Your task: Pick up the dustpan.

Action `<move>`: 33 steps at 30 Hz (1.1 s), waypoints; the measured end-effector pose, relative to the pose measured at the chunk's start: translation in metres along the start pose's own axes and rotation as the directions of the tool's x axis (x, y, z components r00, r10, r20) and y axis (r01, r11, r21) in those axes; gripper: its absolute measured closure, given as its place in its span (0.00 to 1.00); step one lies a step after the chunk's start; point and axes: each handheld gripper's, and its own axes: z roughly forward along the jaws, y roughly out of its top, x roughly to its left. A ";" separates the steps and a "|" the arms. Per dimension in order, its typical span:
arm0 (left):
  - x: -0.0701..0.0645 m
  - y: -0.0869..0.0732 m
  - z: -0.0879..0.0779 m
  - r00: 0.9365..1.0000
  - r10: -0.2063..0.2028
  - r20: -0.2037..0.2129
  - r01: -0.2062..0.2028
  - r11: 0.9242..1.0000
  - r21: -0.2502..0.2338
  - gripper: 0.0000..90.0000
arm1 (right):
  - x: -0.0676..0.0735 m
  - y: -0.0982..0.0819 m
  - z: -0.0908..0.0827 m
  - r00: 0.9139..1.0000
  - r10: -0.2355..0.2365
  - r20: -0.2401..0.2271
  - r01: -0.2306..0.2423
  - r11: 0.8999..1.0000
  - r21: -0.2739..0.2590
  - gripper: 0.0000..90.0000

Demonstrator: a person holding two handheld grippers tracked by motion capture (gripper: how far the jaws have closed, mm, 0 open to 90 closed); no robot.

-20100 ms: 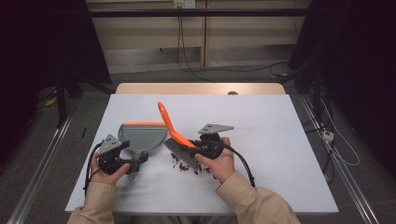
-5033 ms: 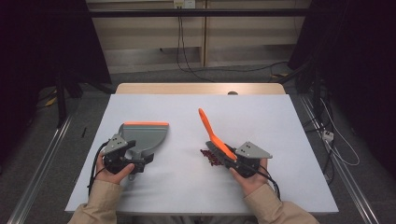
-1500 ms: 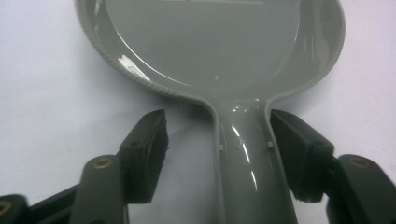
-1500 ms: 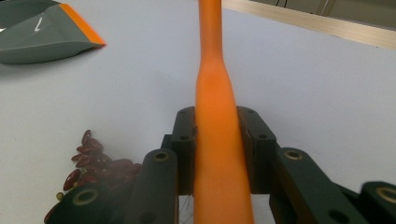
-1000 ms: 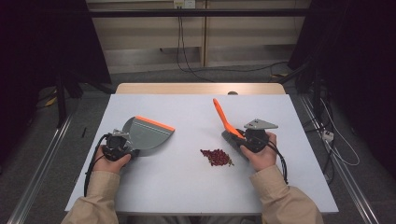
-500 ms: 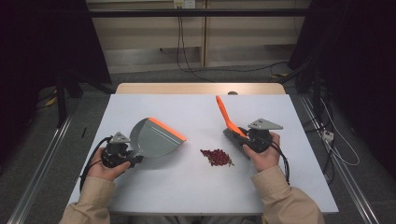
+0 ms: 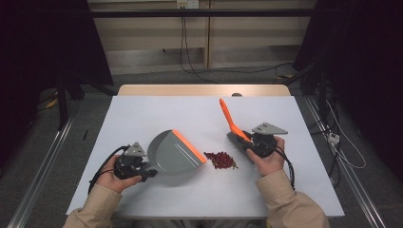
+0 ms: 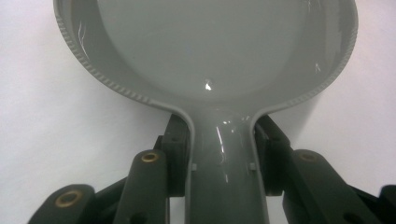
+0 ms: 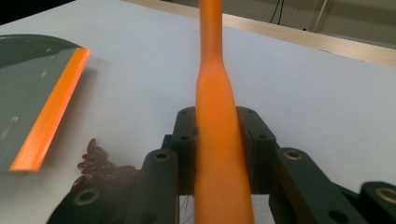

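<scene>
High view, left tongs (image 7: pixel 151 172): clamped on the grey handle of the dustpan (image 7: pixel 173 153); left gripper view confirms both jaws pressed against the handle sides.
Dustpan: on the white counter (image 7: pixel 142 114), left of centre, orange lip (image 7: pixel 189 146) turned toward the pile and set just beside it, not quite touching as far as can be told.
Dustpan bowl (image 8: pixel 210 51): bare and glossy, nothing collected inside.
Red beans (image 7: pixel 221 160): one loose heap on the counter, between pan lip and brush; a few strays at the edges.
Brush (image 7: pixel 231 119): orange handle tilted up and away, bristle end down at the counter just right of the heap; bristles themselves hidden behind the hand.
Right tongs (image 7: pixel 243 142): closed tight on the brush handle (image 9: pixel 217 135).
Done, by judgement: both tools gripped, pan lined up beside the beans, brush placed on the far side.
Left, by judgement: sweeping the whole heap over the lip into the pan, then chasing strays.
</scene>
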 end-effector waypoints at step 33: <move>-0.028 0.006 0.019 0.986 0.119 0.121 -0.127 0.990 0.061 0.71 | 0.010 -0.006 0.007 0.998 -0.062 -0.007 0.062 0.998 0.009 0.79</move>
